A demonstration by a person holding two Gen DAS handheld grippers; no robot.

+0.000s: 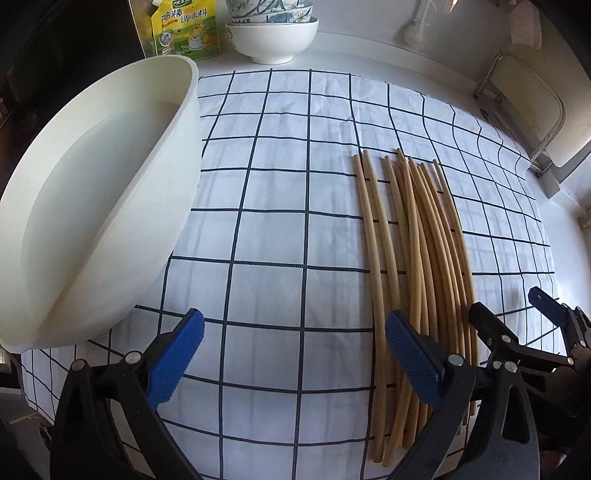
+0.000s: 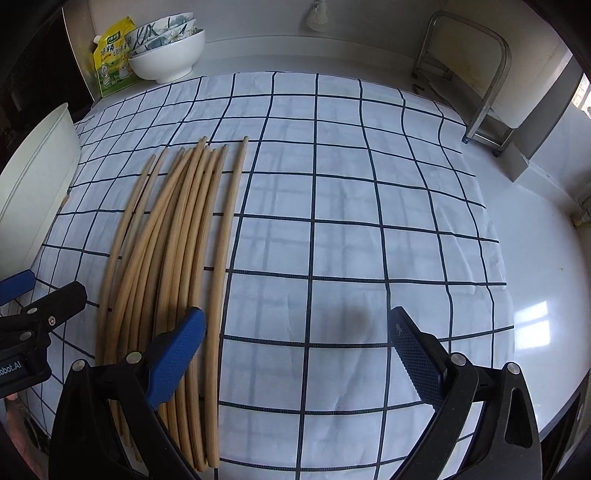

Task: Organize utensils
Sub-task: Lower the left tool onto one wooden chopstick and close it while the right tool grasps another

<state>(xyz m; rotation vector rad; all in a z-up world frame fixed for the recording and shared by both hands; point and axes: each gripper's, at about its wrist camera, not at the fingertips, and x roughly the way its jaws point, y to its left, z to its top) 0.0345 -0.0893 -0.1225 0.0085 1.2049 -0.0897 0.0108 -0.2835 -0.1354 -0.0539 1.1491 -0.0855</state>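
Several wooden chopsticks [image 1: 417, 251] lie side by side on a white cloth with a dark grid [image 1: 280, 229]; they also show in the right wrist view [image 2: 177, 251]. A large white tub [image 1: 96, 206] stands at the left, tilted in view. My left gripper [image 1: 295, 354] is open and empty, its right finger over the chopsticks' near ends. My right gripper [image 2: 299, 354] is open and empty, its left finger over the near ends of the chopsticks. The right gripper also shows in the left wrist view [image 1: 517, 317], just right of the chopsticks.
Stacked bowls [image 1: 271, 33] and a yellow seasoning pouch [image 1: 181, 29] stand at the back left. A metal-framed rack [image 2: 469, 70] stands at the back right. The white tub's rim [image 2: 40, 173] shows at the left of the right wrist view. The white counter [image 2: 535, 258] lies beyond the cloth.
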